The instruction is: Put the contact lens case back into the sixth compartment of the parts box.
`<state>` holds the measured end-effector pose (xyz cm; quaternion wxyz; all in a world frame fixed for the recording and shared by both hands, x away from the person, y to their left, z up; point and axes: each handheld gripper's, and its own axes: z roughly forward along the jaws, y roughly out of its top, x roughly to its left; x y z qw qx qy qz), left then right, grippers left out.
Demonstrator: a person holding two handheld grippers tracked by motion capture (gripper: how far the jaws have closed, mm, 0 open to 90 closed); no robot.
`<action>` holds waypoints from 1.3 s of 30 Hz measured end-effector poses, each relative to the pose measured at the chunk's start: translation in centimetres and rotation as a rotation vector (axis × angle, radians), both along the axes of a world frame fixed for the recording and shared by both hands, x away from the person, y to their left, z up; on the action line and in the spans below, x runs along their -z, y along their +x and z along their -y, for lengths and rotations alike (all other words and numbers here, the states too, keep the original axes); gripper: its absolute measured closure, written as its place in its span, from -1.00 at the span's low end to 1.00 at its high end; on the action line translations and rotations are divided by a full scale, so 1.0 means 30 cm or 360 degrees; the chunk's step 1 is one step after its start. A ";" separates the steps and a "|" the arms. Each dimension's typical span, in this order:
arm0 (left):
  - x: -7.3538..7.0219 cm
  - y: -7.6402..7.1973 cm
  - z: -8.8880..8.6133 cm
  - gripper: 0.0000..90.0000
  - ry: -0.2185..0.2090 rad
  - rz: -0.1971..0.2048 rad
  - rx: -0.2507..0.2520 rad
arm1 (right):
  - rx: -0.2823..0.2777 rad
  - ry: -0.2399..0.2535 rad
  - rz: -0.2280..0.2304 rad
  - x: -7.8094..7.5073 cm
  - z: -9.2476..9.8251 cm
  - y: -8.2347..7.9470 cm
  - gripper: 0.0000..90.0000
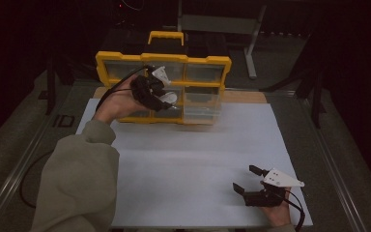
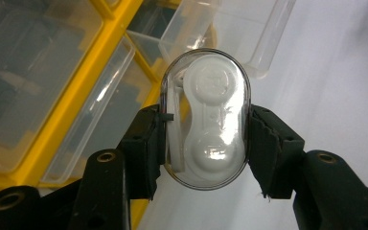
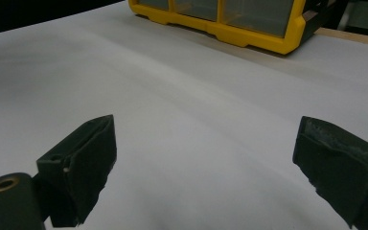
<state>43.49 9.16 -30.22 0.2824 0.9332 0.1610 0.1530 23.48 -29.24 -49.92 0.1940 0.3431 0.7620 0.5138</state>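
A yellow organiser case with clear compartments stands at the far middle of the white table sheet. In front of it my left gripper is shut on a clear oval capsule with a white insert; both black pads press its sides, seen close in the left gripper view. One clear bin of the case lies open behind the capsule. Near the front right edge my right gripper rests open, its jaws wide apart with nothing between them, pointing toward the yellow case.
The white sheet covers the table between the two hands. A sleeve and forearm come in at the lower left. A metal frame stands behind the table in the dark.
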 end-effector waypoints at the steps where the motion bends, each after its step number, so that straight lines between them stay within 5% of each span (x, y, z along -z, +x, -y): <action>1: -0.002 0.003 0.004 0.11 -0.0001 -0.0005 -0.0002 | 0.0000 0.0008 -0.0011 -0.001 0.000 -0.001 -0.83; 22: -0.038 0.034 0.084 0.11 -0.0014 -0.0004 0.0012 | 0.0001 0.0020 -0.0022 -0.002 0.003 0.000 -0.83; 39: -0.017 0.050 0.180 0.10 -0.0035 -0.0021 0.0044 | -0.0005 0.0019 -0.0016 -0.003 0.001 0.001 -0.83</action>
